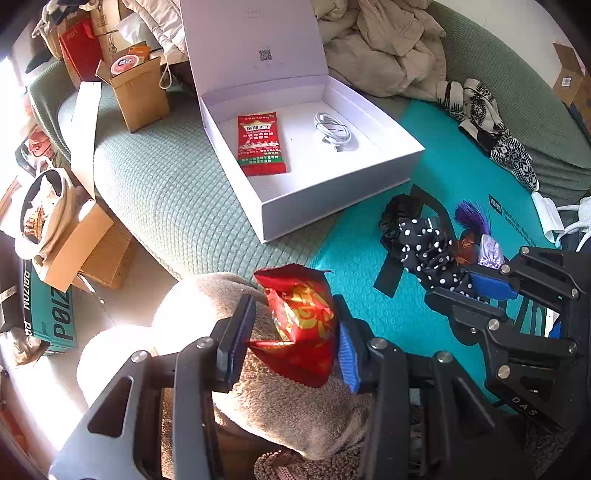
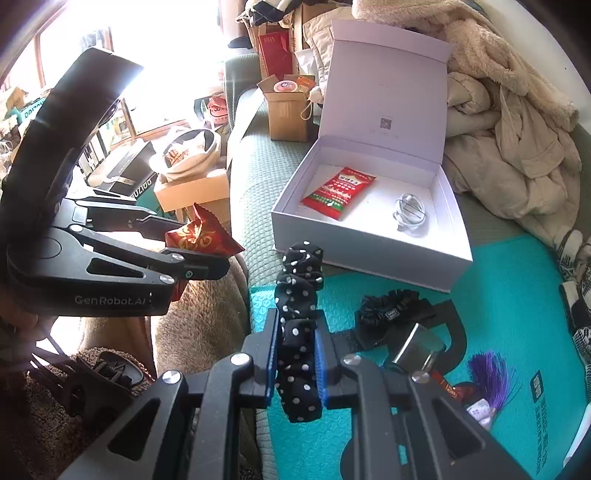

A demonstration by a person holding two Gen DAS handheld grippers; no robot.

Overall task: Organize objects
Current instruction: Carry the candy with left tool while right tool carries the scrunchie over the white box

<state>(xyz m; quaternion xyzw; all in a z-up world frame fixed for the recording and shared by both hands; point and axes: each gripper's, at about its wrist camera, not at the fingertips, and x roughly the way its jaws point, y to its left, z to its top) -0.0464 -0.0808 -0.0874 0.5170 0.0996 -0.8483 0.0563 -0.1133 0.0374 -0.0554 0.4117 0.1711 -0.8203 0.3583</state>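
Box [image 1: 332, 192] lid up, taking items | left gripper [image 1: 295, 332] clamps red packet [image 1: 299, 325] | right gripper [image 2: 299, 365] pinches dotted scrunchie [image 2: 299, 332] tight | both likely box-bound

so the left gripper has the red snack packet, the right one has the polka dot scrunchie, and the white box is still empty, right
Not quite: the white box is not empty. The left wrist view shows a red sachet and a coiled white cable inside. The left gripper does hold the red snack packet; the right gripper holds the polka dot scrunchie.

sunlit room: a green quilted sofa [image 1: 159, 184] under a teal mat [image 1: 388, 295], cardboard boxes [image 1: 140, 96] beside a bright window [image 2: 155, 33].
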